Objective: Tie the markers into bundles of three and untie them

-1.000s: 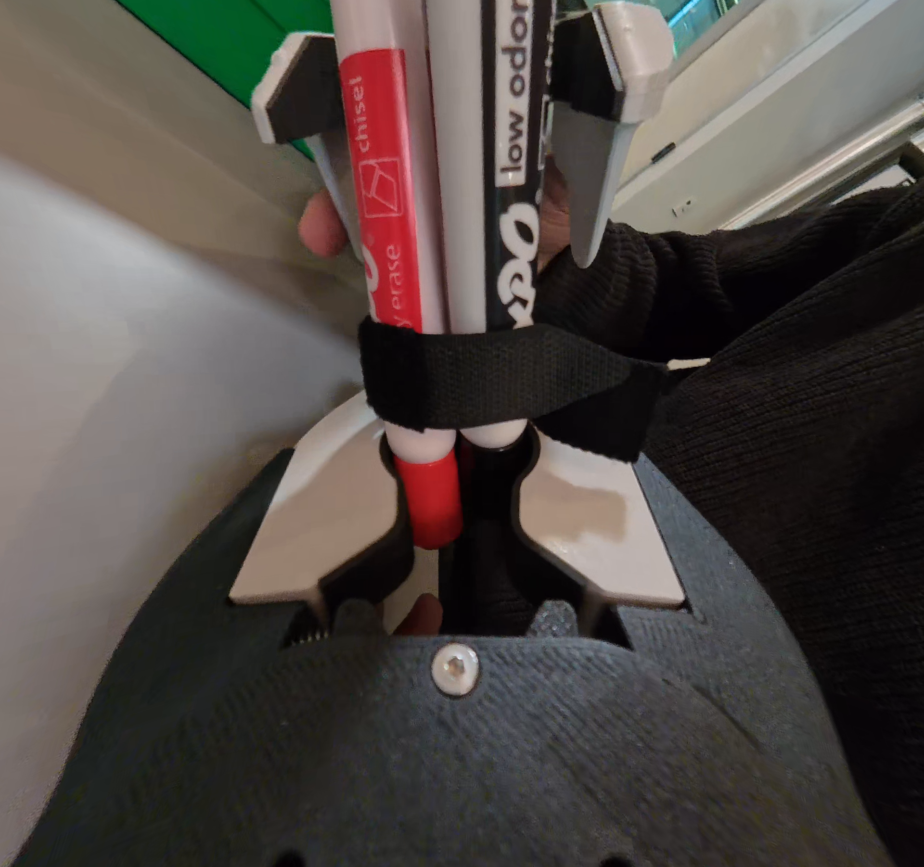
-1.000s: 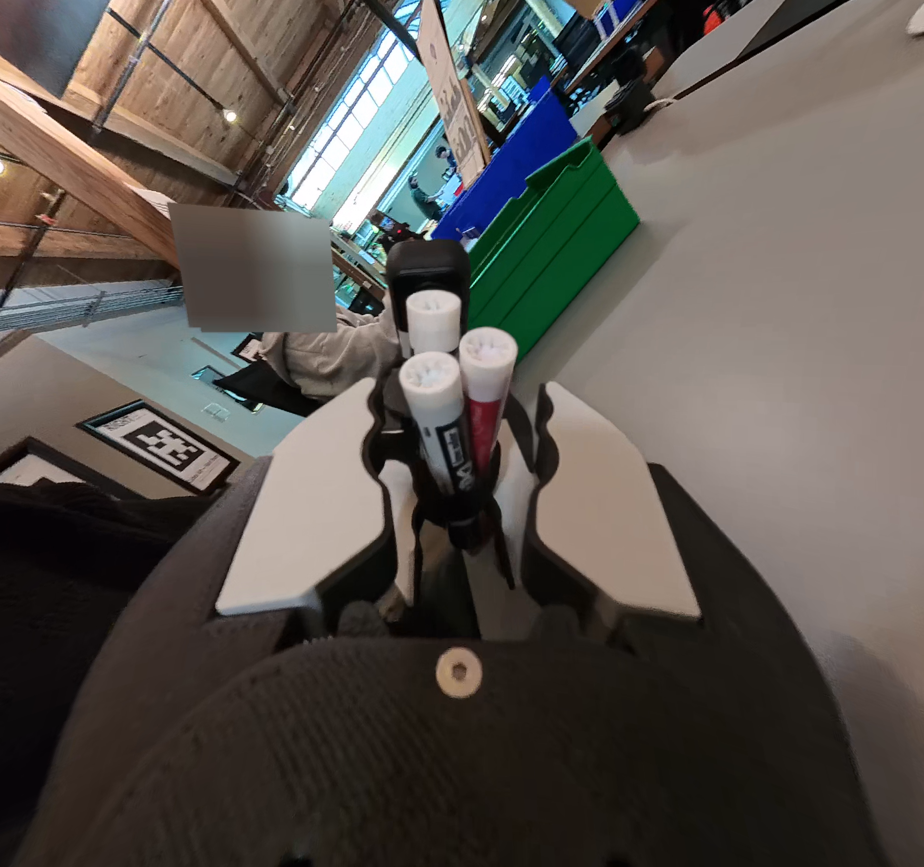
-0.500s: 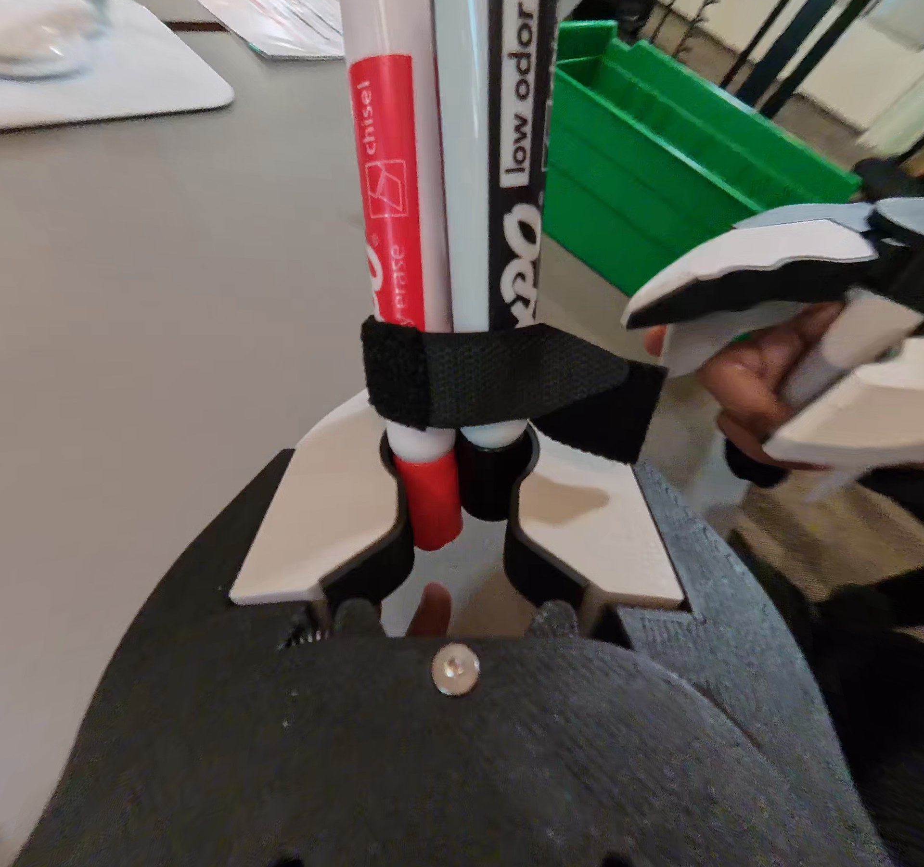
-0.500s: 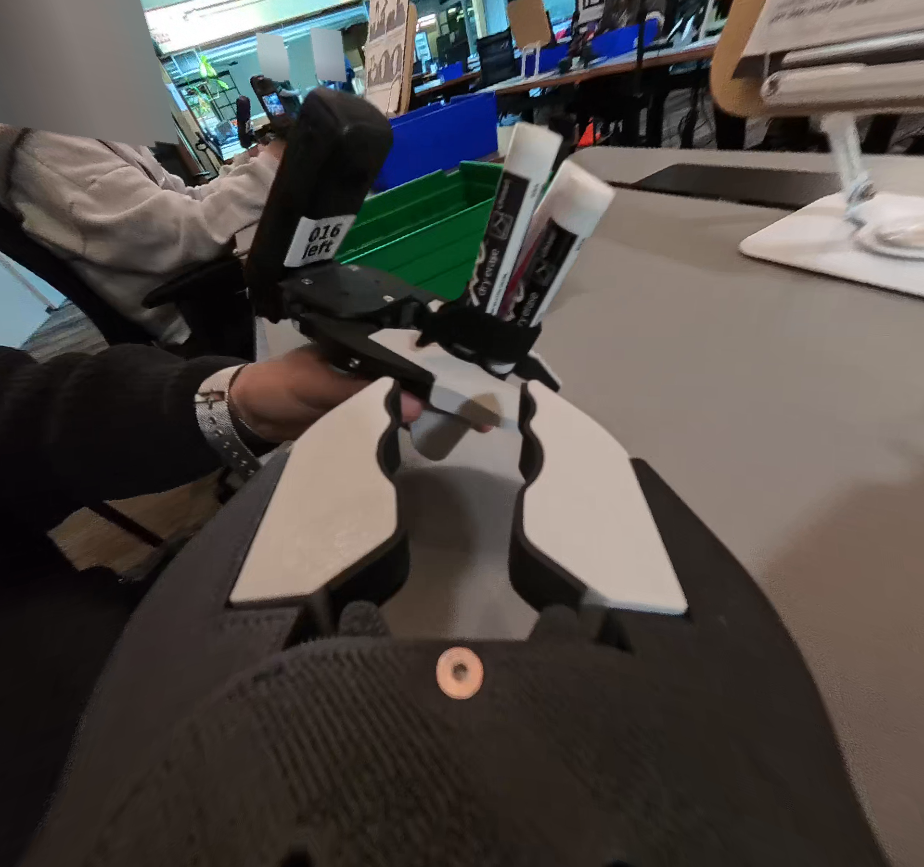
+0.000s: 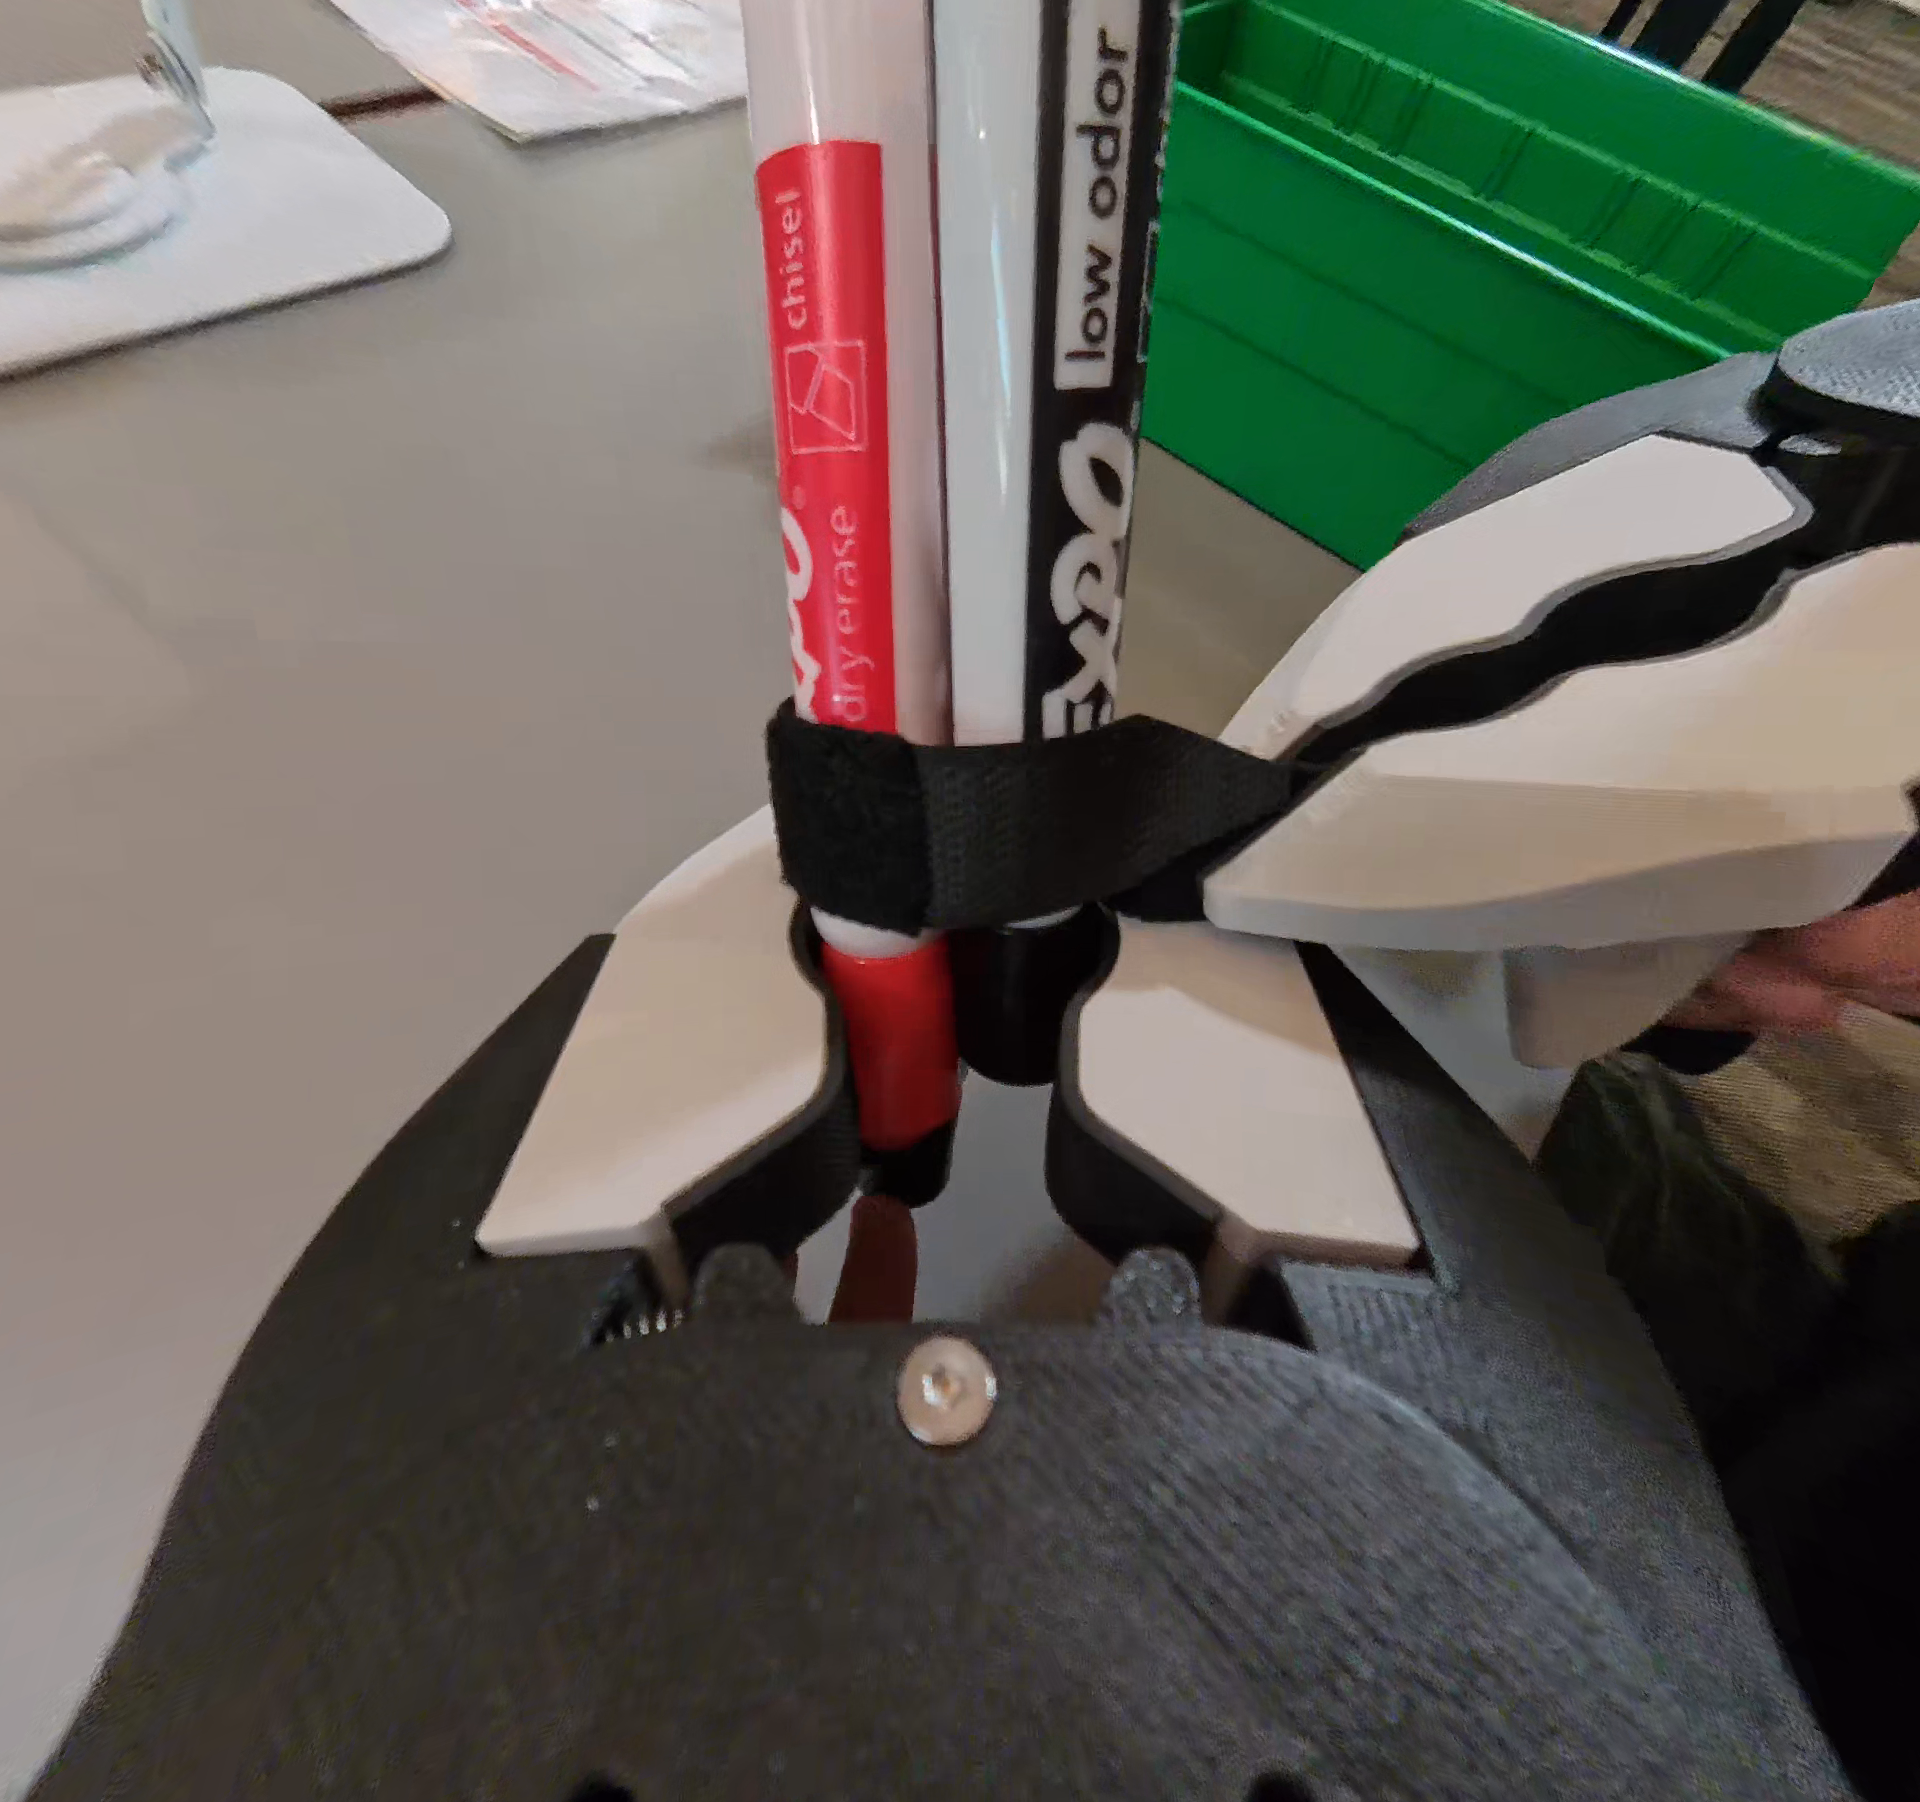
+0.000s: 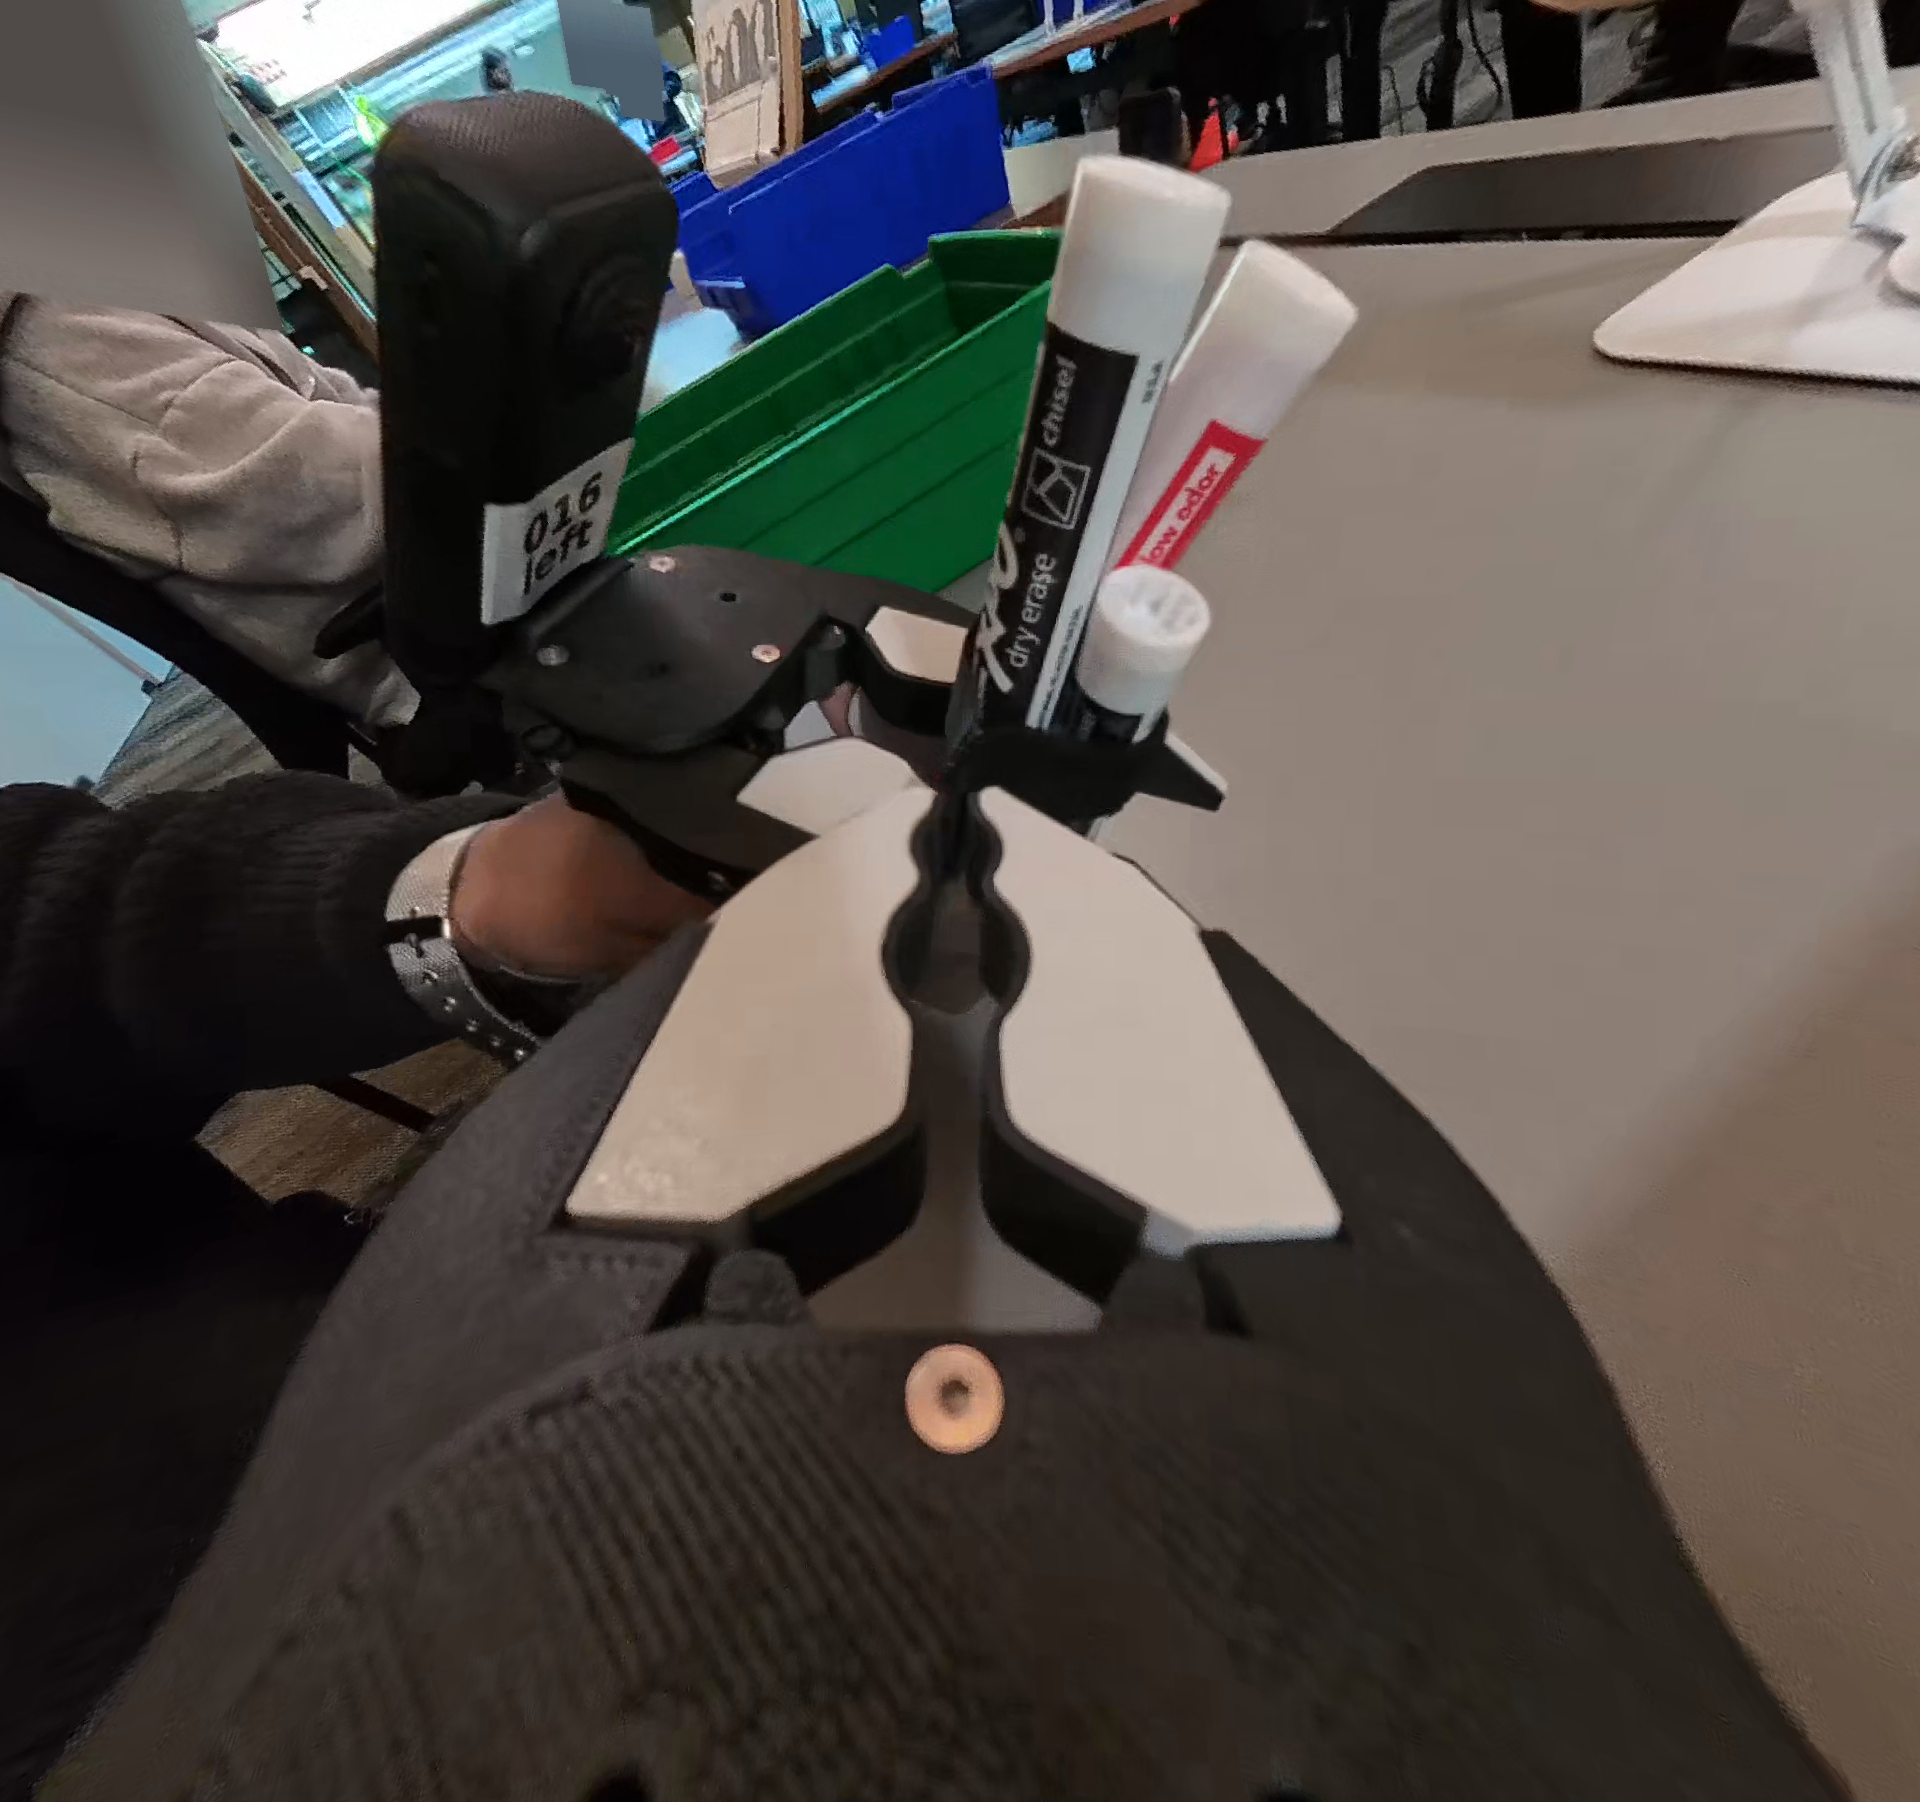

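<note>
Between the fingers of your left gripper [image 5: 951, 963] you've got a bundle of markers [image 5: 951, 422] clamped by their cap ends, standing up and away from the camera. It's three dry-erase markers by the look of the right wrist view: a red-labelled one [image 5: 831, 464], a black-labelled one [image 5: 1091, 381] and a third tucked between them that's mostly plain white from the left wrist view. A black strap [image 5: 935, 822] is wrapped round them just above your left gripper's fingers, so that gripper is closed down on the caps, not squeezed fully together.

Your right gripper [image 6: 951, 817] comes in from the side and has pinched the loose tail of that strap; its fingers are closed almost flat against each other with only the thin webbing between the tips. In the left wrist view the tail runs taut from the bundle over to those tips.

The whole lot is held above a grey table [image 5: 364, 557], not resting on it. A green bin [image 5: 1507, 225] sits on the table behind the markers, a white stand base [image 5: 260, 214] is off to the far left, and some papers [image 5: 561, 38] lie beyond that. Blue bins [image 6: 852, 194] are further back.
</note>
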